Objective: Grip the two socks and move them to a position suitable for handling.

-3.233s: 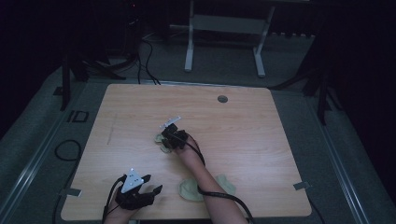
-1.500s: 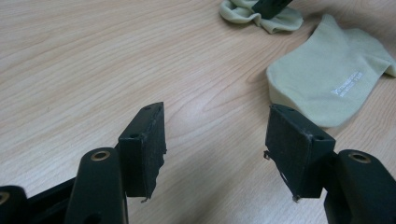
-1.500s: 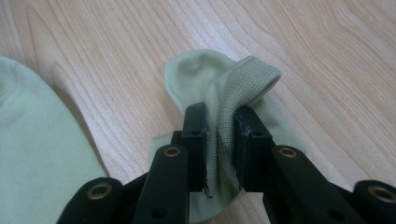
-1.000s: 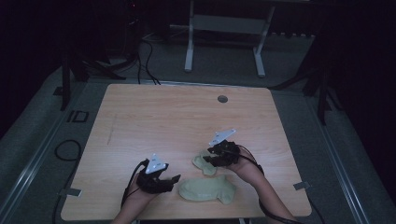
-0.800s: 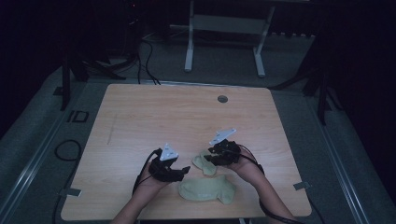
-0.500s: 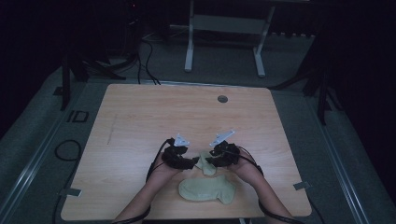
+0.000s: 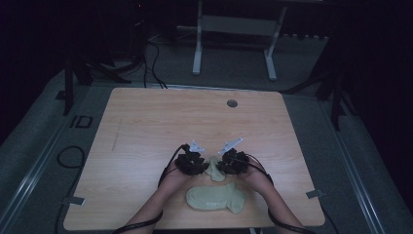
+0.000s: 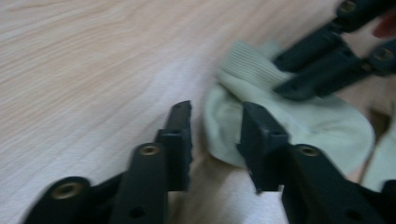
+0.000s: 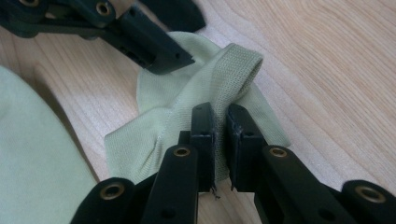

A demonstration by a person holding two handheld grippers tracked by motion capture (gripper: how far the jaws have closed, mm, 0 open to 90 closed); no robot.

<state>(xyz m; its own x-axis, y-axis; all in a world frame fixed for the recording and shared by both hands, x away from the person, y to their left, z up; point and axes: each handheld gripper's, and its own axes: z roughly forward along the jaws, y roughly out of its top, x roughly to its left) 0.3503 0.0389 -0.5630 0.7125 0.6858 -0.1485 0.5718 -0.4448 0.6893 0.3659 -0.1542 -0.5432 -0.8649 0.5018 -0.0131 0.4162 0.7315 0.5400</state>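
Observation:
A small crumpled pale green sock [image 7: 214, 169] lies between my two grippers near the table's front. My right gripper [image 7: 222, 168] has just been closing and is shut on a raised fold of this sock [image 9: 163, 93], its jaws [image 9: 220, 121] pinching the ribbed fabric. My left gripper [image 7: 204, 168] has also been closing. Its jaws [image 8: 215, 126] straddle the sock's [image 8: 317, 126] edge with a gap still showing beside the left pad. A second, flat green sock [image 7: 215, 197] lies nearer the front edge.
The wooden table [image 7: 146, 131] has a round grommet [image 7: 232, 103] near its far edge. Beyond it stand white metal legs [image 7: 197, 44] and cables on the dark floor. Both forearms come in over the front edge beside the flat sock.
My left gripper has slid right from the front left up to the small sock, and its jaws have narrowed. The right gripper has sunk slightly and shut on the sock.

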